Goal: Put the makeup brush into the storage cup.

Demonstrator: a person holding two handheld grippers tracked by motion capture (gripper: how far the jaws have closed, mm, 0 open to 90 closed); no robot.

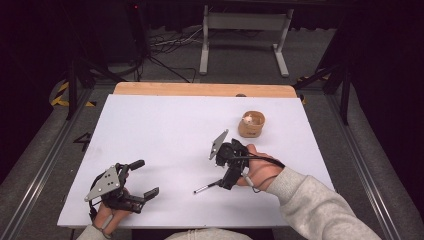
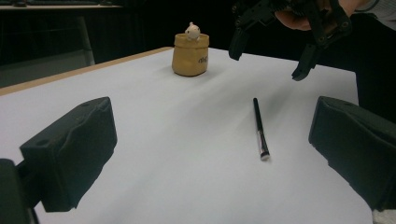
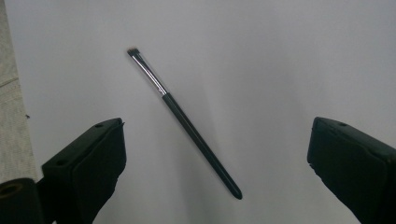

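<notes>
A thin black makeup brush [image 3: 187, 123] with a silver ferrule lies flat on the white table top [image 1: 165, 130]. It also shows as the brush [image 2: 259, 128] and the brush [image 1: 206, 188]. My right gripper [image 1: 226, 181] hovers over the handle end, open, jaws either side and not touching; it appears as my right gripper [image 3: 217, 154] and the right gripper [image 2: 268, 60]. My left gripper [image 1: 145, 178] rests near the front left, open and holding nothing, aimed at the brush as the left gripper [image 2: 212, 140]. A tan sack-shaped pot [image 1: 251, 125] with a small white figure stands behind.
The pot [image 2: 190, 55] is upright at the far right of the board. A wooden strip [image 1: 200, 89] edges the far side. Metal table legs [image 1: 205, 45] and cables stand on the floor beyond.
</notes>
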